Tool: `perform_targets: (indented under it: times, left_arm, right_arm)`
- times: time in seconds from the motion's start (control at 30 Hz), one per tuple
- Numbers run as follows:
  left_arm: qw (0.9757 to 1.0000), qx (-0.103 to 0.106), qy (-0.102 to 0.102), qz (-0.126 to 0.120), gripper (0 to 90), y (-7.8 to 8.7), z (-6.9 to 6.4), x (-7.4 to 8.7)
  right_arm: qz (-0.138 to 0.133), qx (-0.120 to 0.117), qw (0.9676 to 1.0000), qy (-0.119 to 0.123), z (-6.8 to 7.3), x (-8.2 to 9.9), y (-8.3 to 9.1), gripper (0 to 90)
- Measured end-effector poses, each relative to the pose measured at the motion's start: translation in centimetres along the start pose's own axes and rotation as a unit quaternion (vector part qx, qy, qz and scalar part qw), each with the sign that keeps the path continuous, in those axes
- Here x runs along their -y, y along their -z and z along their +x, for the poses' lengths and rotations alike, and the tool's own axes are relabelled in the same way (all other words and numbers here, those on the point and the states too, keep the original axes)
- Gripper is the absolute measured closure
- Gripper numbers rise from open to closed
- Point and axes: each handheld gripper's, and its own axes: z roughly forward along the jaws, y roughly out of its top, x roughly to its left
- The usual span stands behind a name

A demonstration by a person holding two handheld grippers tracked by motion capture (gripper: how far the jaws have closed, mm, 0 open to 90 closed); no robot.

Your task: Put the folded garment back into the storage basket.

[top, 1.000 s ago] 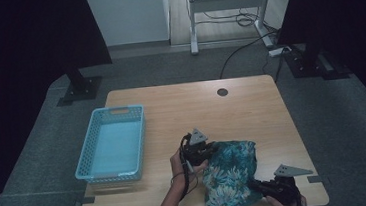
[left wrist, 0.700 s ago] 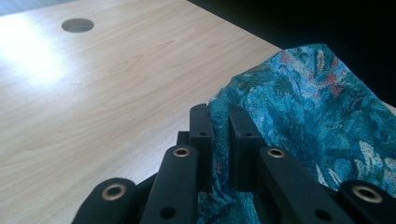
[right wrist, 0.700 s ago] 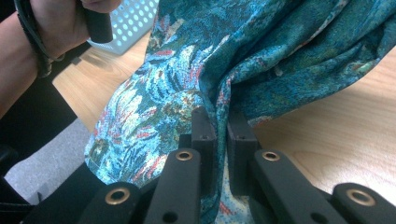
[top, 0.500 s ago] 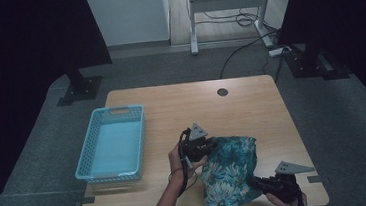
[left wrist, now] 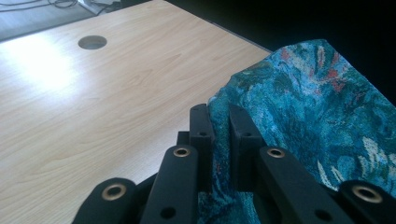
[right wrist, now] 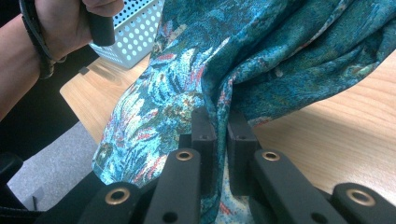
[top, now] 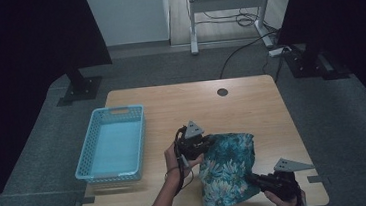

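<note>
Holding the cloth (top: 229,166) clamped in left gripper (top: 200,144) and right gripper (top: 258,182), lift both evenly toward the basket (top: 112,144), frame left.

Dim room, dark corners in the high view, bright glare patch on the desk (left wrist: 51,65) top, nearest jaws softly blurred

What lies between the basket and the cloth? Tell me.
The left gripper and its hand, over bare table, in the high view. Basket, cloth.
</note>
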Motion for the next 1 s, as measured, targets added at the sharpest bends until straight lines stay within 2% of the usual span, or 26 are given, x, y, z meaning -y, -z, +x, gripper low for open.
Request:
perform_targets:
  times: [0.37, 1.0]
  left_arm:
    - [0.9999, -0.014, -0.005, -0.007, 81.6, 1.5, 0.4, -0.8]
    - [0.9995, -0.030, -0.011, -0.005, 81.6, 3.2, 1.1, -1.5]
  right_arm:
    - [-0.013, -0.007, 0.9998, 0.015, 0.9, -1.2, -0.4, 84.2]
    - [-0.015, -0.016, 0.9993, 0.029, 2.2, -2.6, -1.3, 84.2]
